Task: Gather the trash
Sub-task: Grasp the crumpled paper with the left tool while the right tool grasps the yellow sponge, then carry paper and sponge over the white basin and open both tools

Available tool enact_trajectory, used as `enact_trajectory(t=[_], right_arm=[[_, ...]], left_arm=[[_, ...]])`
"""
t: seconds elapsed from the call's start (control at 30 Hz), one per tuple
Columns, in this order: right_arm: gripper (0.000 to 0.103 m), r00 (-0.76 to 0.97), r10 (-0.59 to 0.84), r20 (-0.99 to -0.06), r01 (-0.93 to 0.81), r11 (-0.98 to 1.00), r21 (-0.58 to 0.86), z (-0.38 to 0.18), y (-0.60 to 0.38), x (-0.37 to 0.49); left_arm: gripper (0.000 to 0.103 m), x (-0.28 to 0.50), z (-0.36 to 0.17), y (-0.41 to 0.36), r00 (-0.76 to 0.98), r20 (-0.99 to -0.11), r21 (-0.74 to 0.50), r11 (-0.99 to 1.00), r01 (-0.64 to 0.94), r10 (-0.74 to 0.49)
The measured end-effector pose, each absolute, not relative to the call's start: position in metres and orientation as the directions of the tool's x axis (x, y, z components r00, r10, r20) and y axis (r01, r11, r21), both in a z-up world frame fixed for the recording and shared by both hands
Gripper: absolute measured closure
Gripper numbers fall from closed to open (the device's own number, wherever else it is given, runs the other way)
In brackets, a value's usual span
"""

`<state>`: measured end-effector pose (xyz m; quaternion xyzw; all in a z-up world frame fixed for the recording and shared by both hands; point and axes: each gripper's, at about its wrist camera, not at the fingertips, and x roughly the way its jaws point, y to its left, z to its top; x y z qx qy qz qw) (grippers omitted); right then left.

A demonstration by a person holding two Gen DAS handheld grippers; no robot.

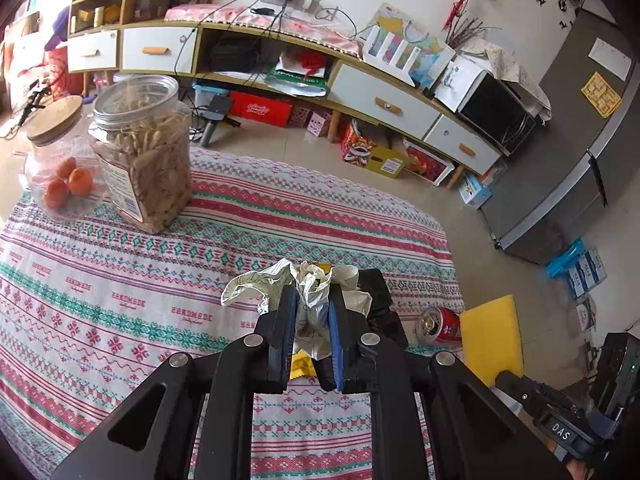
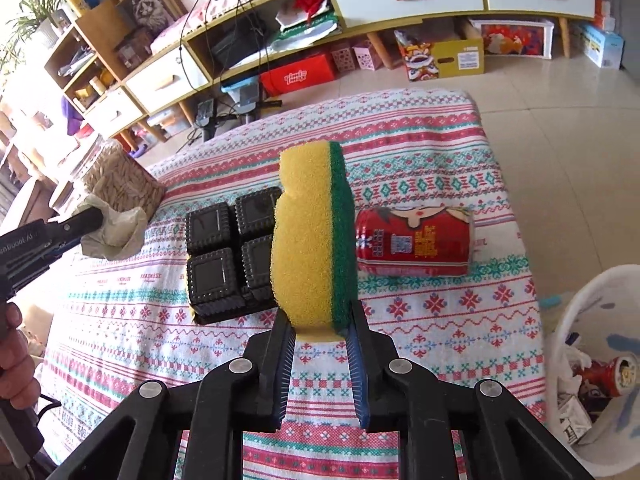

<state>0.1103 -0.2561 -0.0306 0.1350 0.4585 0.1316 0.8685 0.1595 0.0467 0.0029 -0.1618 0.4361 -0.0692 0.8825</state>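
My left gripper is shut on a crumpled paper wad and holds it above the patterned tablecloth; the wad also shows in the right wrist view. My right gripper is shut on a yellow and green sponge, held upright over the table. A red drink can lies on its side just beyond the sponge; it also shows in the left wrist view. A black plastic tray with square cells lies left of the sponge.
A white trash bin stands on the floor at the right, holding a red can and papers. A jar of biscuits and a jar of oranges stand at the table's far left. A yellow stool is beside the table.
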Motion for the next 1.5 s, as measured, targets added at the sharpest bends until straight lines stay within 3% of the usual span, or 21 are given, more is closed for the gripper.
enact_trajectory(t=[0.27,0.5,0.77,0.93,1.1,1.43,1.5], right_arm=[[0.081,0.594,0.303,-0.745,0.026,0.919,0.394,-0.017,-0.330,0.089],[0.080,0.579,0.185,-0.794,0.282,0.869,0.408,-0.025,-0.427,0.064],[0.079,0.499,0.177,-0.848,0.347,0.856,0.383,-0.042,-0.452,0.058],[0.068,0.436,0.156,-0.886,0.373,0.865,0.336,-0.054,-0.453,0.064],[0.058,0.505,0.165,-0.848,0.402,0.824,0.399,-0.043,-0.471,0.053],[0.055,0.567,0.183,-0.803,0.473,0.726,0.499,-0.039,-0.499,0.041],[0.055,0.579,0.189,-0.793,0.477,0.711,0.517,-0.039,-0.502,0.039]], left_arm=[[0.087,0.129,0.012,-0.037,0.570,-0.724,-0.337,0.920,0.199,-0.389],[0.087,0.106,0.008,-0.113,0.494,-0.726,-0.338,0.873,0.351,-0.479],[0.087,0.089,-0.020,-0.204,0.367,-0.715,-0.442,0.792,0.421,-0.594],[0.087,0.093,-0.039,-0.247,0.323,-0.728,-0.463,0.781,0.420,-0.605],[0.087,0.092,-0.056,-0.278,0.292,-0.762,-0.427,0.788,0.444,-0.578],[0.086,0.097,-0.078,-0.326,0.280,-0.809,-0.354,0.810,0.468,-0.516],[0.081,0.101,-0.078,-0.335,0.291,-0.805,-0.353,0.812,0.466,-0.517]])
